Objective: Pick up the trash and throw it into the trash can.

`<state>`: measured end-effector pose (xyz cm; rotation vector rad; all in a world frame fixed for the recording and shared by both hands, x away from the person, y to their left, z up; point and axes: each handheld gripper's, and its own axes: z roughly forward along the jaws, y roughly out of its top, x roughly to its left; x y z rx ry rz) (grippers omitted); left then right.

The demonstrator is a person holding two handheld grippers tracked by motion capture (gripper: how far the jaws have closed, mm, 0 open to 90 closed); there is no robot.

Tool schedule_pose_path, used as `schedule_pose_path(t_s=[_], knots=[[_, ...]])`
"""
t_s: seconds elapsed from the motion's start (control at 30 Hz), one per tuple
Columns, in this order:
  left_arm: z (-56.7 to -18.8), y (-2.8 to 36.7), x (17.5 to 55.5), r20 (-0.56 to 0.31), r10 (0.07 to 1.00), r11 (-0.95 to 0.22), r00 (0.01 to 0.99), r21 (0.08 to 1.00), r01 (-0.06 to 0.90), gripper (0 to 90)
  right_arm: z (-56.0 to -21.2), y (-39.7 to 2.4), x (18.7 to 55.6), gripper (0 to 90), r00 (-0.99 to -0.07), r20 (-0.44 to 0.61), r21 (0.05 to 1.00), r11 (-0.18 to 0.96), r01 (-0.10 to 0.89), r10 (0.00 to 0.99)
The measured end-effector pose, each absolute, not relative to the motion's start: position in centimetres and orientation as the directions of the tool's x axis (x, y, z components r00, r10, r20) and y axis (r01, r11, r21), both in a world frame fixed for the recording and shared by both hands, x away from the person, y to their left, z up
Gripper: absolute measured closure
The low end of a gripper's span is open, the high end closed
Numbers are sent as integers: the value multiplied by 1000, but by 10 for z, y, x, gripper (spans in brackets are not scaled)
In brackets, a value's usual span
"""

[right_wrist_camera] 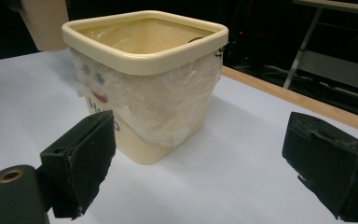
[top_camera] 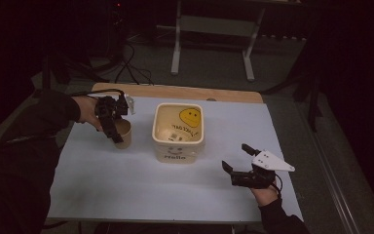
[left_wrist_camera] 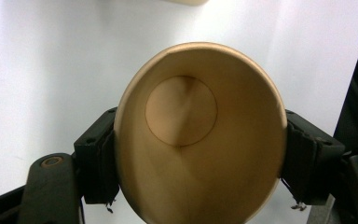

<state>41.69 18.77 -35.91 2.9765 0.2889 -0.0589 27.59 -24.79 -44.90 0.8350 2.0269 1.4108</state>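
Note:
A tan paper cup [left_wrist_camera: 200, 140] is squeezed into an oval between the two black pads [left_wrist_camera: 95, 158] of my left gripper [top_camera: 116, 127], which is shut on it. In the high view the cup [top_camera: 123, 133] hangs at the table's left side, just left of a cream square bin [top_camera: 177, 131] lined with clear plastic and marked with a yellow smiley face. The cup's inside looks empty. My right gripper [top_camera: 233, 157] stands open near the table's front right, its jaws wide apart and pointing toward the bin [right_wrist_camera: 144, 84], with nothing between them.
The white table top [top_camera: 126, 185] has a wooden strip along its far edge [top_camera: 175, 91]. Beyond it stand a metal table frame [top_camera: 214, 34] and cables on a dark floor. A person's dark sleeves come in from the left and bottom.

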Motion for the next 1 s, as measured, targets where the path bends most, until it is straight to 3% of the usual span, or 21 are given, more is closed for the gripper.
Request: schedule_pose_path(t_s=[1.0], knots=[[-287,167,407,-10,170,-973,985,155,169,269,-449,-247,276,95,-674,-78,944,272,186,734]])
